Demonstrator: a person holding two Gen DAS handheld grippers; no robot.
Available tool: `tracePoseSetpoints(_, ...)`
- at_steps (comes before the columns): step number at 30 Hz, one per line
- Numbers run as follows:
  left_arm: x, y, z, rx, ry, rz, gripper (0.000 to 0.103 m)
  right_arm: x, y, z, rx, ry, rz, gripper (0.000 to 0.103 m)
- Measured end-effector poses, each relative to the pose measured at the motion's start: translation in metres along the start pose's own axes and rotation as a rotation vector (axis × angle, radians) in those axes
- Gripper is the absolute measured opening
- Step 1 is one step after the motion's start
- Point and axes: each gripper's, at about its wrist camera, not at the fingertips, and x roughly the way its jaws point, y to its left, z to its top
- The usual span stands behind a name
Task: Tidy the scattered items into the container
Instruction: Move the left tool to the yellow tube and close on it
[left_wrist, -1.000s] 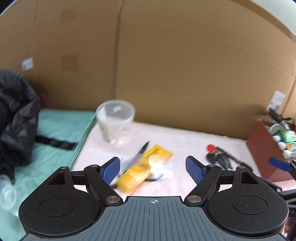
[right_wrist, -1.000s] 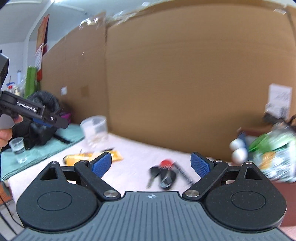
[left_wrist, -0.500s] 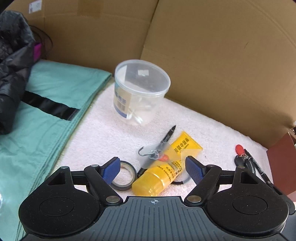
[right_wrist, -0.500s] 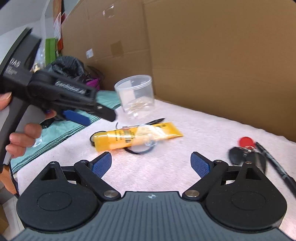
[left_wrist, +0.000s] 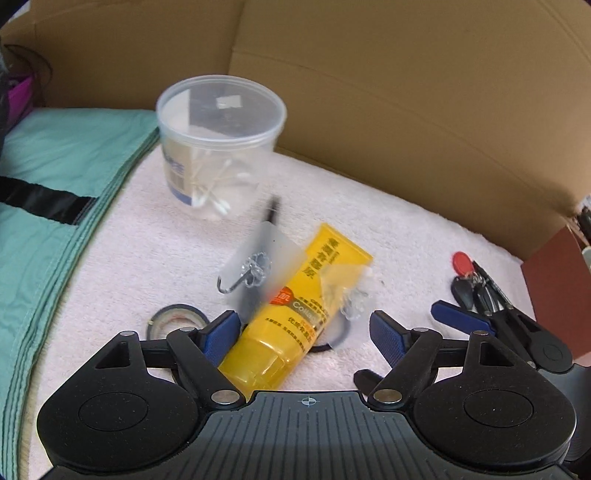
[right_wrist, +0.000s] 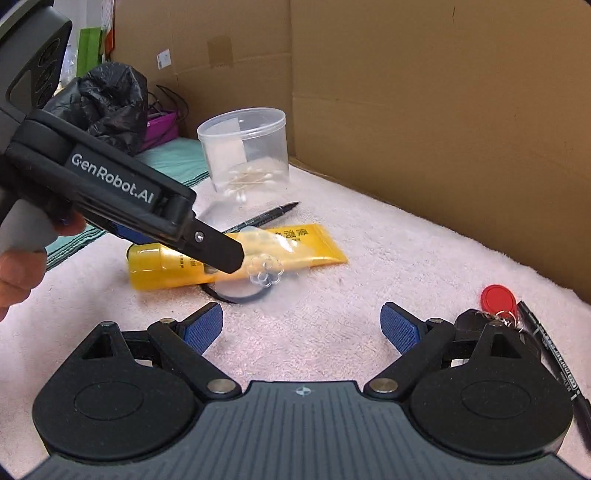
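A clear plastic container (left_wrist: 221, 142) is standing upright toward the left of a pale pink towel (left_wrist: 406, 236), in front of a cardboard wall (left_wrist: 388, 85), with cotton swabs (left_wrist: 214, 186) lying inside it. Further left, a teal cloth (left_wrist: 55, 192) is lying beside the towel. Just right of the container, a thin black pen (left_wrist: 272, 208) is resting on the towel, and below it a clear adhesive hook (left_wrist: 255, 267) is lying against a yellow tube (left_wrist: 295, 317), which is lying slanted across the middle. A roll of dark tape (left_wrist: 177, 319) is sitting just left of the tube's cap end. The left gripper (left_wrist: 304, 330) is hovering low over the tube with its blue pads spread wide on either side, holding nothing. Moving right, a bunch of keys with a red fob (left_wrist: 469, 277) is lying beside a black marker (right_wrist: 554, 365). The right gripper (right_wrist: 301, 326) is hanging over bare towel near the keys, its jaws also spread wide and empty. A dark red box (left_wrist: 554, 284) is standing at the far right edge.
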Motion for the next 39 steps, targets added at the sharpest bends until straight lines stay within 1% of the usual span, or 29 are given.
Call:
tracePoseSetpoints(2, 0.000, -0.006, -0.002, 0.006, 0.011, -0.017, 0.087, -0.005, -0.001, -0.005, 0.010, -0.006, 0.015, 0.094)
tracePoseSetpoints(4, -0.001, -0.013, -0.005, 0.003, 0.030, -0.062, 0.086, -0.011, -0.003, -0.010, 0.016, -0.007, 0.012, 0.094)
tracePoseSetpoints(5, 0.000, -0.016, -0.007, 0.000, 0.048, -0.096, 0.084, -0.014, -0.004, -0.012, 0.016, -0.008, 0.012, 0.094)
tracePoseSetpoints(6, 0.001, -0.020, -0.009, 0.001, 0.056, -0.111, 0.082, -0.017, -0.004, -0.015, 0.017, -0.009, 0.012, 0.094)
tracePoseSetpoints(7, 0.002, -0.025, -0.012, 0.011, 0.058, -0.103, 0.079, -0.019, -0.005, -0.017, 0.018, -0.008, 0.011, 0.094)
tracePoseSetpoints(8, 0.003, -0.031, -0.014, 0.034, 0.050, -0.078, 0.076, -0.022, -0.005, -0.019, 0.019, -0.008, 0.011, 0.094)
tracePoseSetpoints(10, 0.005, -0.036, -0.014, 0.067, 0.033, -0.035, 0.074, -0.028, -0.006, -0.022, 0.021, -0.015, 0.005, 0.094)
tracePoseSetpoints(12, 0.003, -0.036, -0.011, 0.101, 0.000, 0.017, 0.076, -0.035, -0.008, -0.026, 0.028, -0.024, 0.009, 0.094)
tracePoseSetpoints(13, 0.003, -0.037, -0.010, 0.138, -0.006, 0.036, 0.081, -0.040, -0.010, -0.027, 0.029, -0.028, 0.008, 0.094)
tracePoseSetpoints(15, 0.005, -0.037, -0.010, 0.187, 0.006, 0.054, 0.081, -0.050, -0.014, -0.032, 0.027, -0.047, -0.007, 0.094)
tracePoseSetpoints(17, 0.012, -0.038, -0.010, 0.196, 0.046, 0.050, 0.078, -0.059, -0.020, -0.035, 0.035, -0.058, -0.022, 0.094)
tracePoseSetpoints(18, 0.015, -0.041, -0.011, 0.201, 0.057, 0.056, 0.078, -0.063, -0.024, -0.036, 0.043, -0.062, -0.029, 0.094)
tracePoseSetpoints(19, 0.017, -0.045, -0.013, 0.216, 0.045, 0.076, 0.078, -0.066, -0.028, -0.038, 0.050, -0.064, -0.035, 0.094)
tracePoseSetpoints(21, 0.016, -0.053, -0.014, 0.233, 0.024, 0.092, 0.073, -0.069, -0.034, -0.040, 0.062, -0.066, -0.050, 0.094)
tracePoseSetpoints(22, 0.016, -0.055, -0.013, 0.235, 0.016, 0.089, 0.060, -0.070, -0.038, -0.041, 0.068, -0.067, -0.060, 0.094)
tracePoseSetpoints(23, 0.015, -0.058, -0.012, 0.242, 0.012, 0.107, 0.044, -0.072, -0.041, -0.044, 0.074, -0.065, -0.070, 0.094)
tracePoseSetpoints(27, 0.017, -0.064, -0.013, 0.286, 0.004, 0.134, 0.040, -0.076, -0.050, -0.052, 0.083, -0.060, -0.112, 0.094)
tracePoseSetpoints(28, 0.016, -0.063, -0.014, 0.279, -0.001, 0.130, 0.040, -0.077, -0.053, -0.053, 0.083, -0.062, -0.126, 0.094)
tracePoseSetpoints(29, 0.013, -0.061, -0.014, 0.258, -0.008, 0.109, 0.040, -0.079, -0.056, -0.054, 0.083, -0.067, -0.140, 0.094)
tracePoseSetpoints(31, 0.003, -0.056, -0.013, 0.212, -0.046, 0.056, 0.039, -0.081, -0.061, -0.054, 0.089, -0.079, -0.166, 0.094)
tracePoseSetpoints(33, -0.008, -0.056, -0.012, 0.193, -0.079, 0.027, 0.038, -0.082, -0.067, -0.054, 0.111, -0.088, -0.173, 0.094)
tracePoseSetpoints(35, -0.014, -0.053, -0.010, 0.171, -0.078, 0.014, 0.038, -0.082, -0.071, -0.053, 0.124, -0.092, -0.176, 0.094)
tracePoseSetpoints(39, -0.020, -0.044, -0.010, 0.123, -0.058, -0.019, 0.038, -0.077, -0.071, -0.050, 0.108, -0.099, -0.190, 0.094)
